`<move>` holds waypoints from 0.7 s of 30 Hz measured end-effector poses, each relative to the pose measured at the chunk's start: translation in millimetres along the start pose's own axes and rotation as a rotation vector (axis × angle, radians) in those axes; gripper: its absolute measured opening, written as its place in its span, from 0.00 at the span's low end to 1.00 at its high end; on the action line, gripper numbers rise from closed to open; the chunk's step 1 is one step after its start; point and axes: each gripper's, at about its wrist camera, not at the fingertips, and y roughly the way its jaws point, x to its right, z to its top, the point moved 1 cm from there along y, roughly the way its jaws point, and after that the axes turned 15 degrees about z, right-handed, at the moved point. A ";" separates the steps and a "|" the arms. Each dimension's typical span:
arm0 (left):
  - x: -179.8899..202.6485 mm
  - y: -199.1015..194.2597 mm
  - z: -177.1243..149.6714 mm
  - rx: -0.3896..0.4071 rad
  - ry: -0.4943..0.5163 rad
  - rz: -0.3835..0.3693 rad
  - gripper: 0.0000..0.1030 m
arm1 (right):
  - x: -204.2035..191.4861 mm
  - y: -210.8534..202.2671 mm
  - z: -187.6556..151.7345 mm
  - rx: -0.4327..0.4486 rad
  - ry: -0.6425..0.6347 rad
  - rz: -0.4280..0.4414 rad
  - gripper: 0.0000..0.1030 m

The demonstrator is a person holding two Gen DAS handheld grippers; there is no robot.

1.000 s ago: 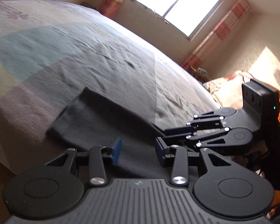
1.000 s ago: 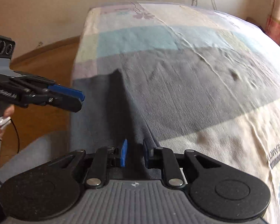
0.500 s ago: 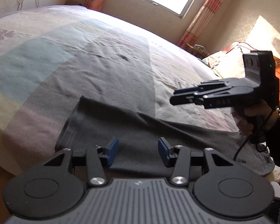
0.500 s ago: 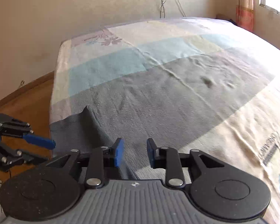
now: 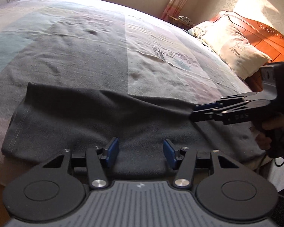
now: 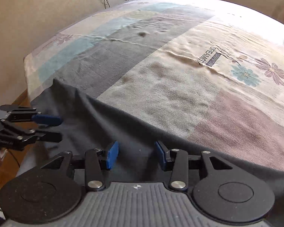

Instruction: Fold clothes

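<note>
A dark grey garment (image 5: pixel 96 117) lies flat as a long folded band along the near edge of the bed (image 5: pixel 81 43). My left gripper (image 5: pixel 140 150) hovers over its near hem, blue pads apart and still opening, no cloth pinched between them. In the right wrist view the same garment (image 6: pixel 96 124) runs across the bed's near edge, and my right gripper (image 6: pixel 135 154) is above it with its jaws opening and nothing pressed between them. Each gripper shows in the other's view: the right gripper (image 5: pixel 198 111) at the garment's right end, the left gripper (image 6: pixel 53 128) at its left end.
The patchwork bedspread (image 6: pixel 179 66) with flower prints covers the bed. A pillow (image 5: pixel 231 43) and an orange wooden headboard (image 5: pixel 265 32) are at the far right. Wooden floor (image 6: pixel 7 162) lies beyond the bed's left corner. A person's hand (image 5: pixel 265 132) grips the right gripper's handle.
Both grippers have opened wider and let go of the garment. The right gripper swung away to the right, off the left one. The garment now lies spread in a longer band.
</note>
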 end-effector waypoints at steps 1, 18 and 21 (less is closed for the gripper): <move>-1.1 -1.8 -0.2 -0.007 -0.006 0.000 0.52 | 2.4 8.2 2.6 0.011 -0.001 -0.011 0.46; 57.8 40.0 47.4 0.011 0.146 -0.108 0.64 | -10.3 -76.8 -68.5 0.101 0.064 -0.204 0.61; 48.5 42.3 37.8 0.049 0.220 0.020 0.64 | 2.7 -94.7 -101.1 0.126 0.181 -0.276 0.62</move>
